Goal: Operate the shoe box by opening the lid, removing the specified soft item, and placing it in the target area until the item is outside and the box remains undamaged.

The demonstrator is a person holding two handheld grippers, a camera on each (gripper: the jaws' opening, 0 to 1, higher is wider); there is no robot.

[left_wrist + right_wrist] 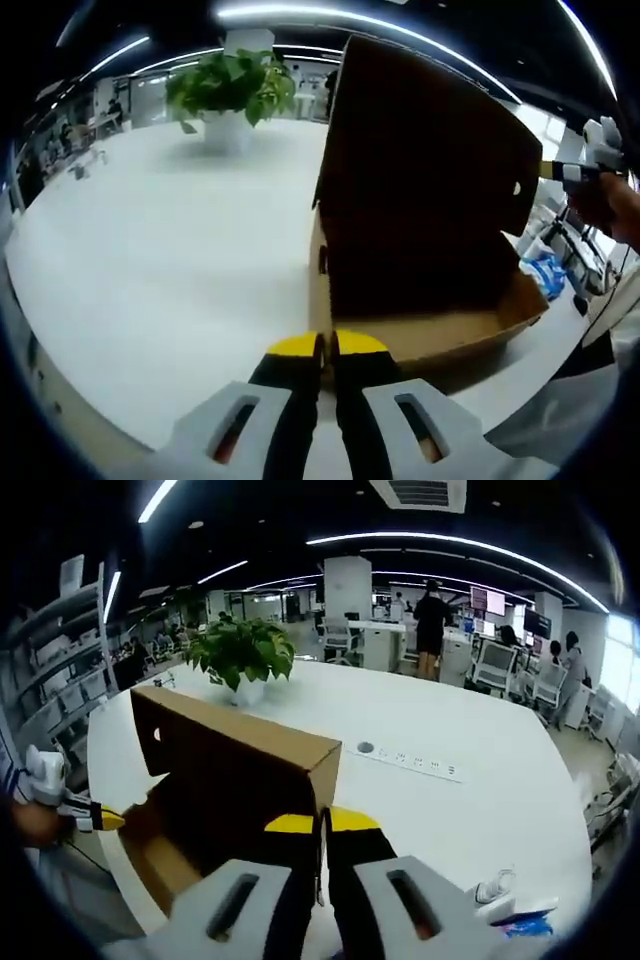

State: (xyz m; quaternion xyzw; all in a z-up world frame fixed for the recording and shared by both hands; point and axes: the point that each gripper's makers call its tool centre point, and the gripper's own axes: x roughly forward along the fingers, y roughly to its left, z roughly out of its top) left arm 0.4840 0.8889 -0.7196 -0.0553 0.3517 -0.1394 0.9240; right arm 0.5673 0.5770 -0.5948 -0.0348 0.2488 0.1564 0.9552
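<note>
Left hand-held gripper [325, 350] with jaws pressed together, yellow tips meeting, nothing visibly between them — hovering just at the near edge of the shoe box [420, 250]. Right hand-held gripper [322, 830] likewise closed with tips touching, sitting right at the box's corner in the right gripper view; cannot tell whether pinching the cardboard edge or merely in front of it. Other hand-held gripper also seen at the far side of the box in each view, yellow tip near the box wall, held by a person's hand [610, 205]. Box resting on the white bench [170, 260], lid [430, 150] already swung up and standing roughly upright, dark inner face toward the left gripper view. Interior floor visible as bare tan cardboard; soft item not made out inside — possibly hidden in the dark near part, cannot tell. Potted plant [232, 95] well apart at the far end of the bench; power strip [410, 760] lying flat on the bench beyond the box. Judged step: lid-opening done, removal of the soft item not yet done. Next move calls for spreading one set of jaws, reaching down into the box without pushing the lid or crushing the walls — steadying the box with the other.
</note>
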